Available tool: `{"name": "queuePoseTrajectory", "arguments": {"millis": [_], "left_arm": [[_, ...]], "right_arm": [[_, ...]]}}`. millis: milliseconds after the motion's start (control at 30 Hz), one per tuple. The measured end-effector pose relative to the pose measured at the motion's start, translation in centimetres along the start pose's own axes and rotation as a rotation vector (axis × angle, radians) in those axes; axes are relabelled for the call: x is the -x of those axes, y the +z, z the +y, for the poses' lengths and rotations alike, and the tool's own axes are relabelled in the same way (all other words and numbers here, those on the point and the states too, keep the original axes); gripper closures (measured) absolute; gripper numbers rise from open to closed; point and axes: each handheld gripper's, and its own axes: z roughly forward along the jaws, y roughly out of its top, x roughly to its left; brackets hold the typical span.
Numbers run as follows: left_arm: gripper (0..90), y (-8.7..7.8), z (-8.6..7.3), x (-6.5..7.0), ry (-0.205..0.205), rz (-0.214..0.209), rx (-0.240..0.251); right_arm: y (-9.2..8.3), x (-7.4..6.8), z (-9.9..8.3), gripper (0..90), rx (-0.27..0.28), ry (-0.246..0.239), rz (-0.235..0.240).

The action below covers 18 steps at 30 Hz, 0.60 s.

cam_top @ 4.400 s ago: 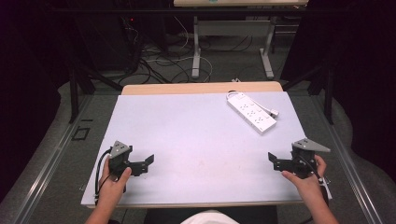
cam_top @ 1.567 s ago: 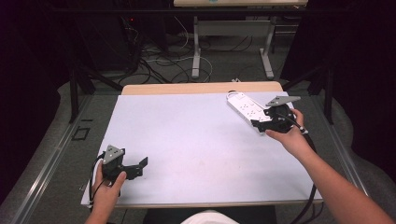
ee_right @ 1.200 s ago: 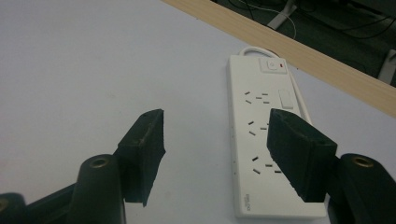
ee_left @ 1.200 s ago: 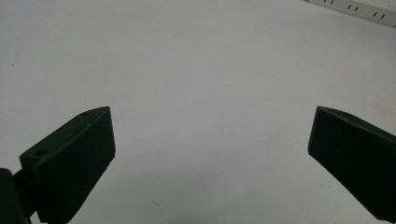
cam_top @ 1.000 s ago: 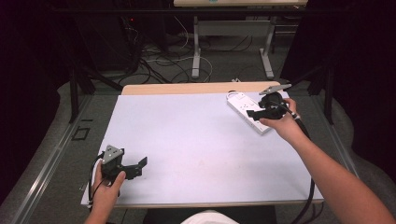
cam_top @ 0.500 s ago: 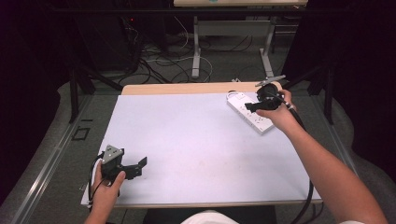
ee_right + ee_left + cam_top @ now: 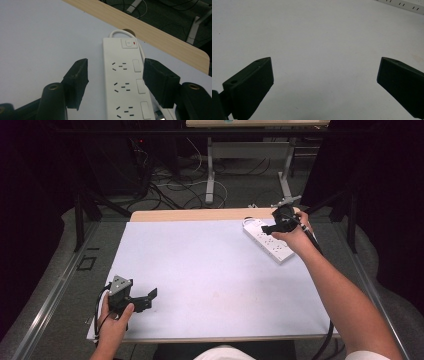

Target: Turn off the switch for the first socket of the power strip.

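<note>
The power strip (image 7: 268,240) lies at the far right corner of the counter (image 7: 210,270). The right gripper (image 7: 115,75) hangs above it, jaws half open and empty, straddling its width. Coming down askew, a jaw could press a rocker switch or push the strip toward the edge. The left gripper (image 7: 324,72) rests wide open, empty, near the front left.

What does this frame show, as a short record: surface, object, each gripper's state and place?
surface: white table with a wooden strip along its far edge
object: white power strip lying flat at the far right, switch end toward the far edge
right gripper: jaws open, one on either side of the power strip, not pressing on it
left gripper: jaws open, nothing between them, held at the near left of the table
</note>
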Motion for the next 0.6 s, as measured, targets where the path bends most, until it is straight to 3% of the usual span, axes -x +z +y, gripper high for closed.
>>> {"name": "queuePoseTrajectory", "arguments": {"millis": [200, 400, 467, 600], "left_arm": [[0.6, 0.0, 0.0, 0.0, 0.001, 0.000, -0.001], [0.6, 0.0, 0.0, -0.1, 0.001, -0.004, -0.007], [0.6, 0.0, 0.0, -0.1, -0.002, -0.005, -0.009], [0.6, 0.0, 0.0, -0.1, -0.002, -0.007, -0.010]], "right_arm": [[0.9, 0.6, 0.3, 38.5, 0.000, 0.063, -0.006], [1.7, 1.4, 0.3, 39.4, -0.001, 0.081, -0.033], [2.1, 1.5, 0.3, 40.1, -0.011, 0.122, -0.042], [2.6, 1.6, 0.3, 40.6, -0.012, 0.122, -0.055]]}}
